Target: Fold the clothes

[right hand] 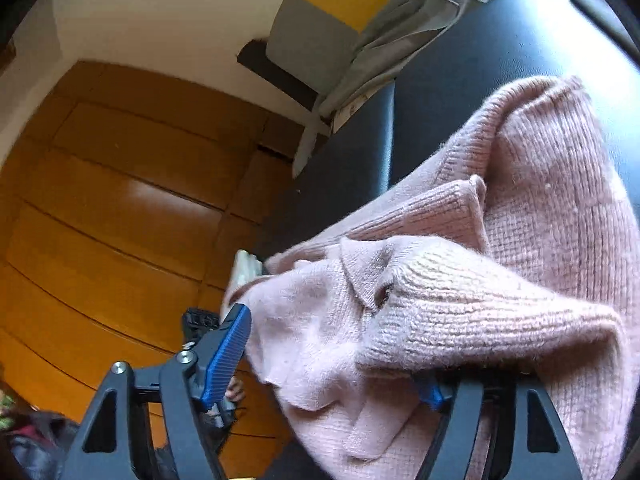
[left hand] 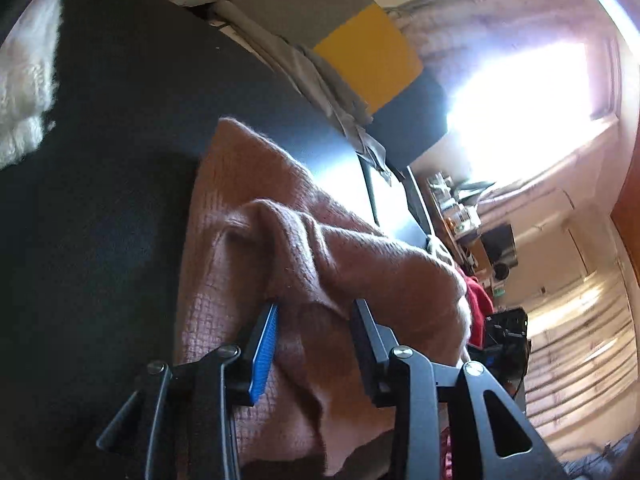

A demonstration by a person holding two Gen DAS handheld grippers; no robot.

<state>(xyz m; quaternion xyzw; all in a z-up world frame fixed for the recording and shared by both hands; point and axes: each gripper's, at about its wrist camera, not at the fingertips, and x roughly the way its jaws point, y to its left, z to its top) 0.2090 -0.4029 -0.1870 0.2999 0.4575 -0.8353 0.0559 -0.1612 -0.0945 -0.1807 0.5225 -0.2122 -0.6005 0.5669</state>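
- The pink knit sweater (right hand: 520,240) lies bunched on the dark bench (right hand: 500,60), part of it humped up in loose ridges and part of it draped toward you over the near edge.
- You have no flat, squared fold here: a ribbed edge (right hand: 420,208) crosses the body at a slant and thick rolls of knit stand proud. I judge the fold unfinished; whether this is a garment being gathered or one mid-fold, the pictures do not settle.
- Your left hand-held gripper (left hand: 316,320) stands with its jaws apart, knit passing between them; the blue pad (left hand: 264,352) lies against the cloth, but the jaws do not pinch it shut.
- Your right hand-held gripper (right hand: 340,356) is also spread wide, sweater lying across the gap. Its right finger is mostly hidden under the knit, so you cannot see a firm grip there.
- Edges: the bench's edge runs just beside the sweater in the right wrist view, with the wooden floor (right hand: 120,200) below. Cloth already hangs past it.
- Open room: bare dark bench stretches beyond the sweater and to its left in the left wrist view, up to a grey garment (left hand: 312,80) heaped along the far side and a white fluffy thing (left hand: 24,92) at the corner.
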